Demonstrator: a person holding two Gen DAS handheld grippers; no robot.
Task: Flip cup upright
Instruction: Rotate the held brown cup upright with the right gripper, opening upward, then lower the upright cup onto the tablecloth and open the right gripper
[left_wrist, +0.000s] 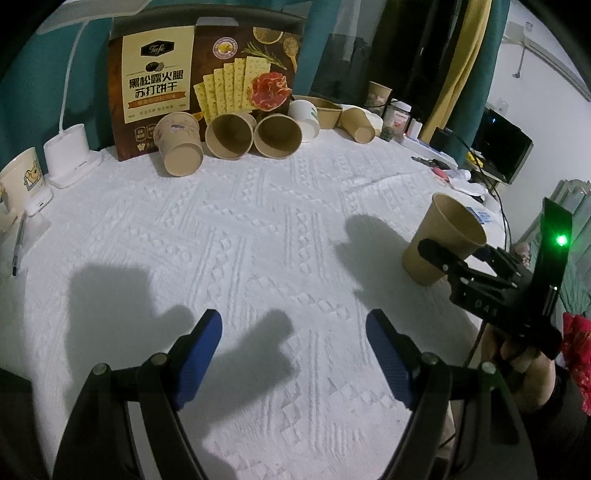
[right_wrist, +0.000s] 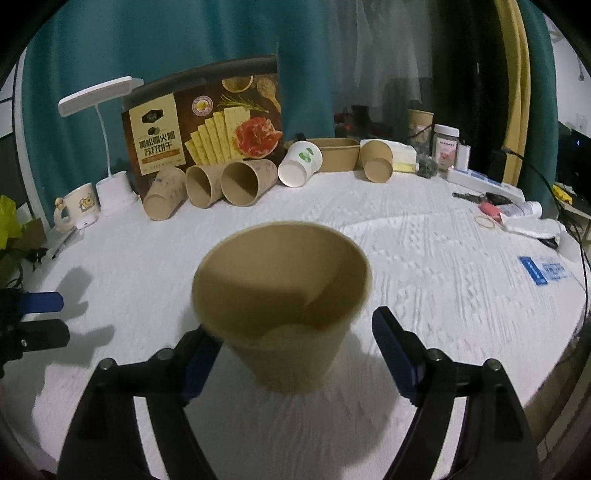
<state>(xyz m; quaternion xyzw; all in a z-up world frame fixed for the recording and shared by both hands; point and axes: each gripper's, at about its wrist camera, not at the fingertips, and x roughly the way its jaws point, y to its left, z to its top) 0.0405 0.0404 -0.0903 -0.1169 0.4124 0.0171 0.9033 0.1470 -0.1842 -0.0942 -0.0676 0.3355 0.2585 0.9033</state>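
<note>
Right claw (right_wrist: 295, 350) spread wide around the brown paper cup (right_wrist: 284, 306); left pad near or touching the cup wall, right pad clear, so no real grip. Cup stands mouth-up on the white table (right_wrist: 424, 258), between the fingers, apparently just set down. Left claw (left_wrist: 293, 358) open, holding nothing, well to the side. Beyond: more cups (right_wrist: 218, 184) on their sides against a cracker box (right_wrist: 207, 118).

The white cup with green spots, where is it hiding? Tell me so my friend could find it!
Find the big cracker box standing at the back of the white table. Follow the row of tipped-over cups at its foot to the right. The white cup lies there beside a brown bowl; every other cup in that row is brown.
</note>
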